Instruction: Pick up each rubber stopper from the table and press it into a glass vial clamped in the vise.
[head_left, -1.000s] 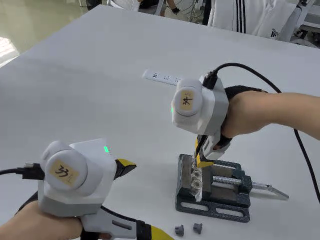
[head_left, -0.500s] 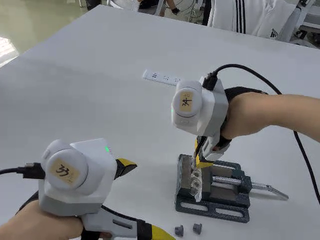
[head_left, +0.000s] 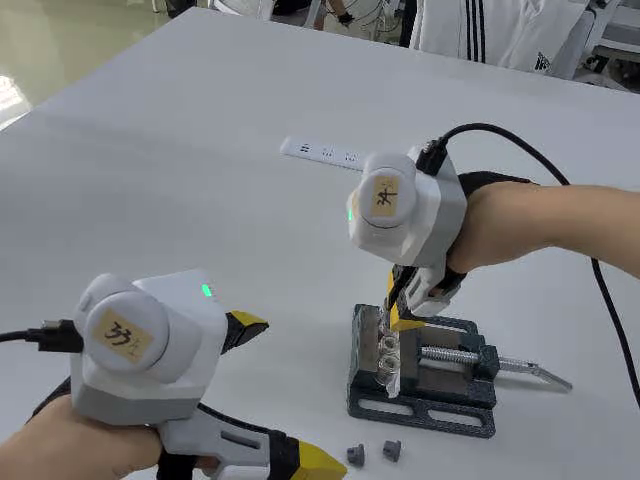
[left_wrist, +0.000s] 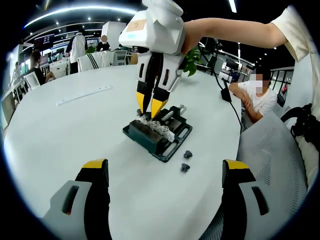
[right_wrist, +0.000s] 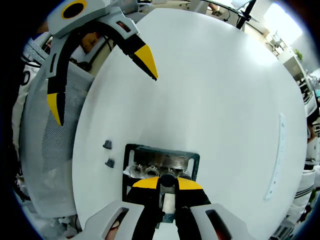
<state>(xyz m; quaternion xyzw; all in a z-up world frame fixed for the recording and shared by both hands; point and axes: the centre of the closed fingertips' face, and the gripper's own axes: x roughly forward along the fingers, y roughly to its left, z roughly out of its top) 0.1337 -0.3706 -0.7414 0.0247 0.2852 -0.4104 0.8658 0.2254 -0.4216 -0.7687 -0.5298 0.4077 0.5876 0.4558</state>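
Right gripper view, bottom centre: the right gripper (right_wrist: 168, 184), jaws narrow, pinches a dark stopper (right_wrist: 167, 178) directly over the row of vials (right_wrist: 150, 171) clamped in the vise (right_wrist: 162, 149). Two spare stoppers (right_wrist: 107, 145) lie on the table (right_wrist: 225, 75) just left of the vise. The left gripper (right_wrist: 102, 91), jaws wide and holding nothing, hangs at upper left. In the head view, compared with a second ago, the right gripper's tips stay over the vials while its body has leaned slightly toward frame right. The left gripper remains at lower left. The left gripper view adds the yellow tips closed just above the vials and a seated person (left_wrist: 256, 105) at right. The head view adds a power strip (head_left: 322, 152) at upper centre.
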